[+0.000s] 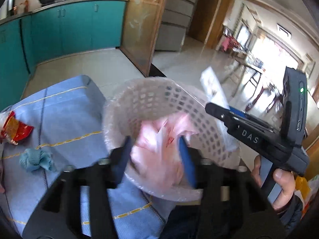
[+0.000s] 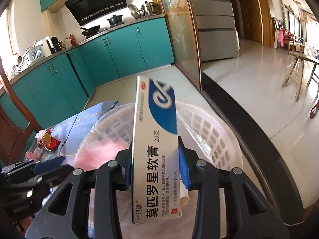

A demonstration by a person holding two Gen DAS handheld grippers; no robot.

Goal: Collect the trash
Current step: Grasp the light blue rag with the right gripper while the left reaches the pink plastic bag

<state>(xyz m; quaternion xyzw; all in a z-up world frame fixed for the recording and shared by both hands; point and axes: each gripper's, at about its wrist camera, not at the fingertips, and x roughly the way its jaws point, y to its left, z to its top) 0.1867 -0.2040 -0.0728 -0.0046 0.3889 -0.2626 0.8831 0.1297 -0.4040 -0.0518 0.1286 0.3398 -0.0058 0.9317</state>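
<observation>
A white mesh basket [image 1: 151, 83] [image 2: 219, 123] lined with clear plastic stands on the blue tablecloth. My left gripper [image 1: 155, 155] reaches over its near rim, jaws apart, with a crumpled pink plastic bag [image 1: 157, 149] lying loose between the fingers inside the basket. My right gripper [image 2: 155, 151] hovers over the basket with a white and blue ointment box [image 2: 155, 139] standing upright between its fingers; the pads look just off its sides. In the left wrist view the box [image 1: 213, 91] sticks up from the right gripper [image 1: 219, 113], blurred. The left gripper [image 2: 30, 171] shows at the lower left.
A red snack wrapper [image 1: 16, 129] [image 2: 48, 140] and a crumpled blue cloth [image 1: 36, 159] lie on the blue tablecloth [image 1: 65, 109] left of the basket. A hand [image 1: 283, 187] grips the right tool's handle. Teal cabinets [image 2: 119, 55] and a glass door [image 2: 179, 39] stand beyond.
</observation>
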